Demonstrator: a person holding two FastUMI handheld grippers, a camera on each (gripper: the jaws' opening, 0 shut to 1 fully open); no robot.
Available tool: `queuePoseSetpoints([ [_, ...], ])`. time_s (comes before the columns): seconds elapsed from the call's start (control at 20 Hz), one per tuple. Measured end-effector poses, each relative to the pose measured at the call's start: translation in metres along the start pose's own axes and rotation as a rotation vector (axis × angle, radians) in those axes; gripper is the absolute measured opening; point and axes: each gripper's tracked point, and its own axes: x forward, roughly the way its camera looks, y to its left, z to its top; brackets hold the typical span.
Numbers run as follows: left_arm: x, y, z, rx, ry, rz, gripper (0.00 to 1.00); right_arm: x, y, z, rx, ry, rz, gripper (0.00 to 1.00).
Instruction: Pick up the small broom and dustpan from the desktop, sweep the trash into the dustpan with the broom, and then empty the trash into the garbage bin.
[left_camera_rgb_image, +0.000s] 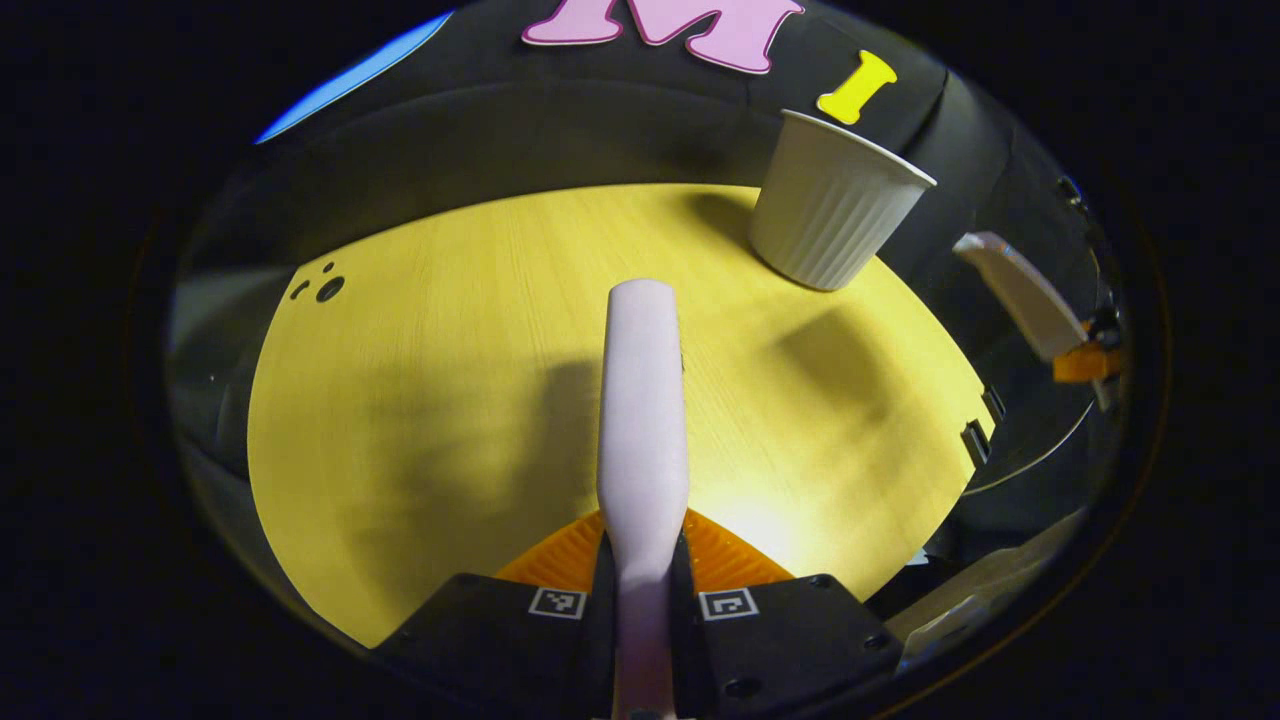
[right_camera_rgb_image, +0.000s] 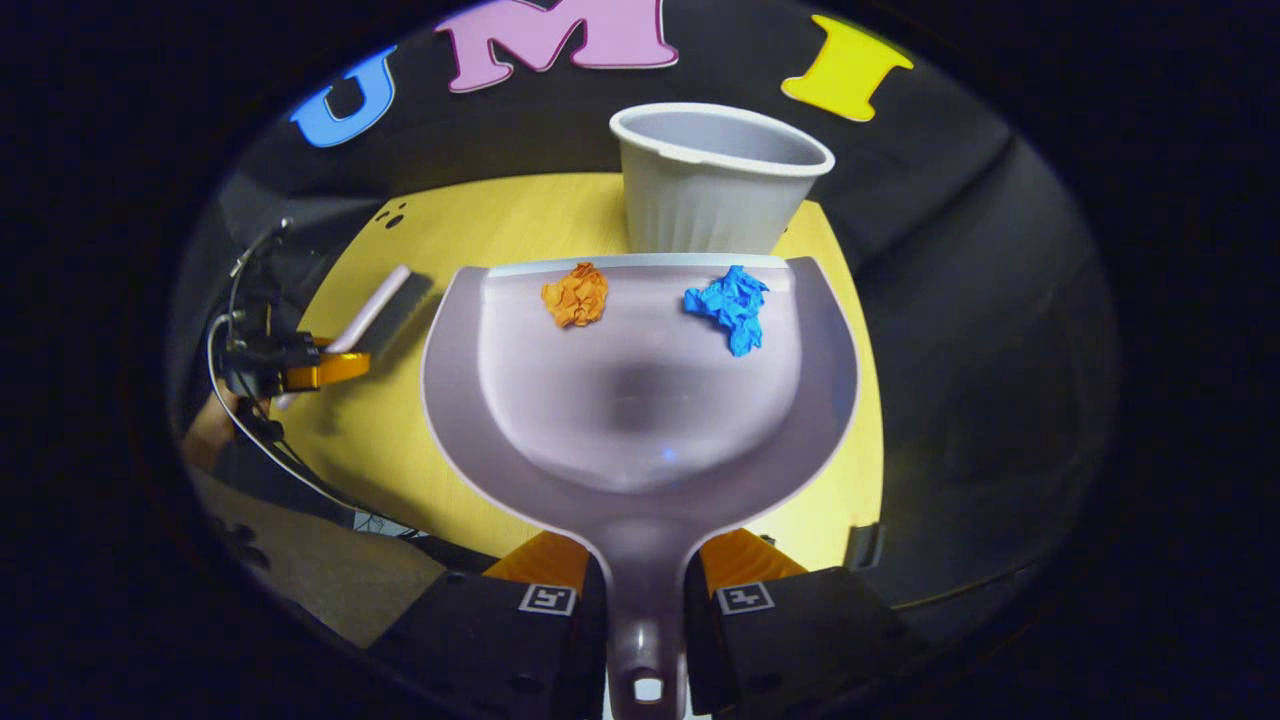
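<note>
Dustpan held loaded before the garbage bin, broom held aside.

The dustpan (right_camera_rgb_image: 640, 400) is gripped by its handle in the right tongs (right_camera_rgb_image: 645, 600), clamped on it; an orange paper wad (right_camera_rgb_image: 576, 294) and a blue paper wad (right_camera_rgb_image: 731, 305) lie at its far edge, just before the garbage bin (right_camera_rgb_image: 715, 180) on the table (right_camera_rgb_image: 400, 420). The broom (left_camera_rgb_image: 643, 420) is clamped in the left tongs (left_camera_rgb_image: 643, 600).

A round yellow wood-grain tabletop (left_camera_rgb_image: 450, 330) is carrying a white ribbed plastic garbage bin (left_camera_rgb_image: 835, 200) standing at its far edge.
</note>
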Motion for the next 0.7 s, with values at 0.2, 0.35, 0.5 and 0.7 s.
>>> queuePoseSetpoints([
  [0.2,-0.001,0.003,-0.022,-0.026,0.008,-0.022,0.27,-0.034,-0.026,0.042,0.033,-0.013,-0.046,0.36],
  [0.35,-0.005,0.005,-0.035,-0.012,0.008,-0.03,0.27,-0.048,-0.056,0.087,0.106,-0.048,-0.056,0.36],
  [0.5,-0.01,0.01,-0.047,-0.019,0.014,-0.034,0.27,-0.042,-0.094,0.135,0.07,-0.048,-0.15,0.36],
  [0.7,-0.019,0.021,-0.066,-0.048,0.018,-0.026,0.25,-0.022,-0.136,0.185,-0.048,0.033,-0.285,0.36],
])
